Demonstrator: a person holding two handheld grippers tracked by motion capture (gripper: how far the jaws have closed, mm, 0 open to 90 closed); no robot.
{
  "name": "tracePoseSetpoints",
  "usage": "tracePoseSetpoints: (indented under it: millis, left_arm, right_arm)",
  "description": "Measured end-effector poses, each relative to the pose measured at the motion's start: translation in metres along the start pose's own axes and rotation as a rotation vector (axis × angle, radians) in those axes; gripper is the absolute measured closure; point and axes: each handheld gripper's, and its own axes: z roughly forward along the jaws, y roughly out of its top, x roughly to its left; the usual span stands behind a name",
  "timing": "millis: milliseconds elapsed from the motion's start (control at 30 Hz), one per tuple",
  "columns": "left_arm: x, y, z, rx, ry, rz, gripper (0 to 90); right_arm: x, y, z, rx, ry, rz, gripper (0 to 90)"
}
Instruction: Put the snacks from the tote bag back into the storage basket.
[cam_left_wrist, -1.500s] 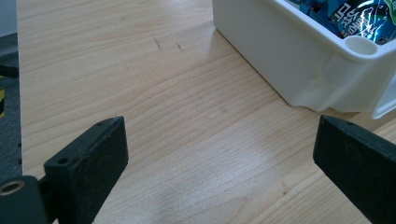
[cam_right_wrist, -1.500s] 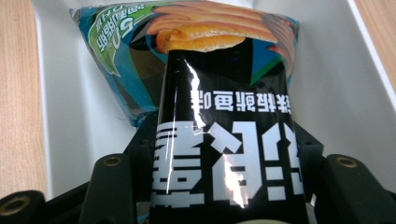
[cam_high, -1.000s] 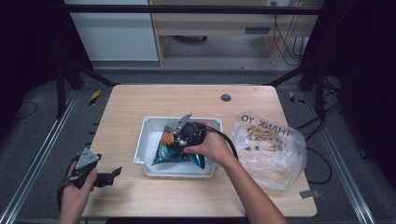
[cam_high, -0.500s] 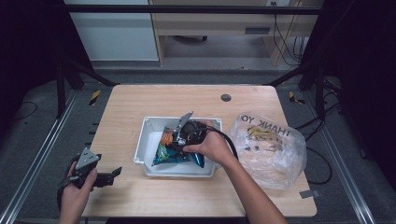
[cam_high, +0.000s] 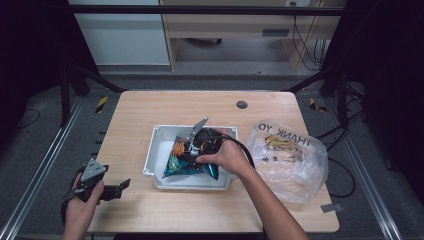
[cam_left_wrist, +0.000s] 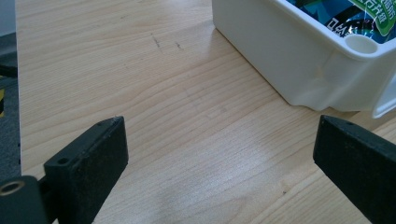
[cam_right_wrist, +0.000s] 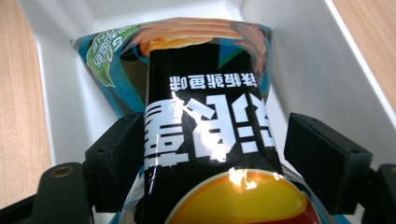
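Note:
A blue and black chip bag (cam_high: 187, 162) lies in the white bin (cam_high: 160, 137) at the middle of the table. My right gripper (cam_high: 192, 150) reaches down into the bin over the bag. Its jaws have just been opening. In the right gripper view the chip bag (cam_right_wrist: 205, 116) sits between them, and the right jaw stands a little off the bag's edge. The bin's wall (cam_right_wrist: 322, 70) rises beside the bag. My left gripper (cam_high: 120, 187) rests low at the table's front left, open with nothing in it (cam_left_wrist: 219, 144), facing the bin's near corner (cam_left_wrist: 289, 65).
A crumpled clear plastic bag (cam_high: 287, 155) with printed letters and yellow items inside lies right of the bin. A small round hole (cam_high: 242, 104) marks the tabletop behind the bin. Bare wood stretches between the left gripper and the bin.

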Motion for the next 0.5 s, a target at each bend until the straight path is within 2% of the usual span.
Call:
tracePoseSetpoints:
  millis: [200,500]
  left_arm:
    - [0.0000,0.0000,0.0000,0.000,-0.001,-0.001,2.8]
    - [0.0000,-0.0001,0.0000,0.000,-0.002,-0.001,2.9]
  right_arm:
    - [0.0002,0.0000,0.0016,0.003,0.009,0.021,14.8]
    - [0.0002,0.0007,0.0011,0.015,0.008,0.026,8.7]
